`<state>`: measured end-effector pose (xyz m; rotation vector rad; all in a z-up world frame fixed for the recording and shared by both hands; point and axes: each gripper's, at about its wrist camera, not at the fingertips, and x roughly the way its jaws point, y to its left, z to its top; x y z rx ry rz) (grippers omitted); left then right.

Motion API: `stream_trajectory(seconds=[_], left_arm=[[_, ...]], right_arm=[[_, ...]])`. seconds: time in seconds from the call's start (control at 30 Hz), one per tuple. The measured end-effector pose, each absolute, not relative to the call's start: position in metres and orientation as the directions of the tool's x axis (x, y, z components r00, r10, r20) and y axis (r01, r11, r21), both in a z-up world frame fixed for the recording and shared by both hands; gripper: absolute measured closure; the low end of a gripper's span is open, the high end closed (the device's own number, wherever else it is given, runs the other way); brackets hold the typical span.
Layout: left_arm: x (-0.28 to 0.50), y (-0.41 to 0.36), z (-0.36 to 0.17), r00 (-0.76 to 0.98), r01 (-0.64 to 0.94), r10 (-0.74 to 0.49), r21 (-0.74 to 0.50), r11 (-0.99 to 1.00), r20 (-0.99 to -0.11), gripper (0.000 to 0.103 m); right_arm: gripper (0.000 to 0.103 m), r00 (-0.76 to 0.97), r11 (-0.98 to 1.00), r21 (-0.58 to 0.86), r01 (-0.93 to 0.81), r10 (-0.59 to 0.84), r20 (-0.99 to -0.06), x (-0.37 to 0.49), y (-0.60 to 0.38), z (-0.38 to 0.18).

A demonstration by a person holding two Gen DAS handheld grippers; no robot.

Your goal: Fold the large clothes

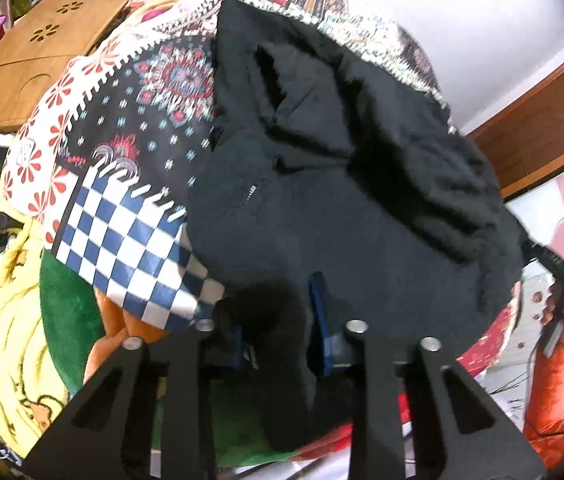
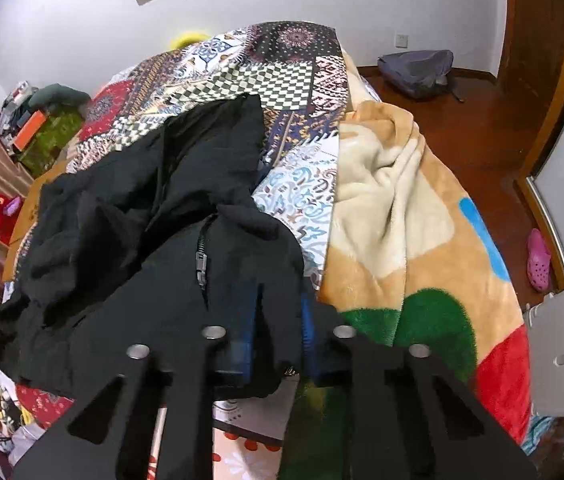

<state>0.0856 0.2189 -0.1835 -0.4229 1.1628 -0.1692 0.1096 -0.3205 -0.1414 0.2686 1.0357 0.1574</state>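
The black jacket (image 1: 342, 184) lies spread and rumpled on the bed, on top of a patchwork quilt (image 1: 121, 216); its fabric is matte and soft, heavily creased, with a dark zipper (image 2: 201, 258) running along one edge and a small metallic zip pull visible in the left wrist view. The quilt is printed in checkered, floral and mandala panels. Beside the jacket, a plush fleece blanket (image 2: 402, 216) in tan, cream, green, red and blue lies bunched in thick folds along the bed's side. A yellow cartoon-print blanket (image 1: 13, 340) hangs at the bed's other side, near a wooden board (image 1: 37, 60) with flower-shaped cutouts. A grey bag (image 2: 418, 68) rests on the wooden floor by the wall, and a pink clog (image 2: 538, 266) lies near the door. The left gripper (image 1: 277, 328) reaches over the near hem, jaws closed on a fold of black fabric between the blue pads. The right gripper (image 2: 279, 336) is level with the zipper edge, jaws narrowly set and clamping jacket fabric.
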Motion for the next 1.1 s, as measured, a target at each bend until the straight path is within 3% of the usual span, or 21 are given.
stream_trajectory(seconds=[0.23,0.63,0.8,1.1], left_arm=[[0.107,0.212,-0.142,0.501,-0.045,-0.393,-0.477,0.877,-0.771,0.083],[0.216,0.252,-0.096,0.599,-0.087,-0.404,-0.558,0.825,-0.691,0.084],[0.277,0.279,-0.104,0.621,-0.155,-0.398,-0.603,0.782,-0.675,0.084],[0.382,0.307,-0.189,0.529,-0.319,-0.33,-0.544,0.776,-0.782,0.084]], right_arm=[[0.093,0.538,0.919,0.394,-0.031,0.347,-0.768,0.13,-0.318,-0.114],[0.095,0.604,0.943,0.281,-0.178,0.331,-0.725,0.237,-0.261,-0.069],[0.096,0.587,0.958,0.253,-0.138,0.285,-0.758,0.3,-0.251,-0.094],[0.097,0.428,0.983,0.183,-0.019,0.173,-0.887,0.373,-0.249,-0.198]])
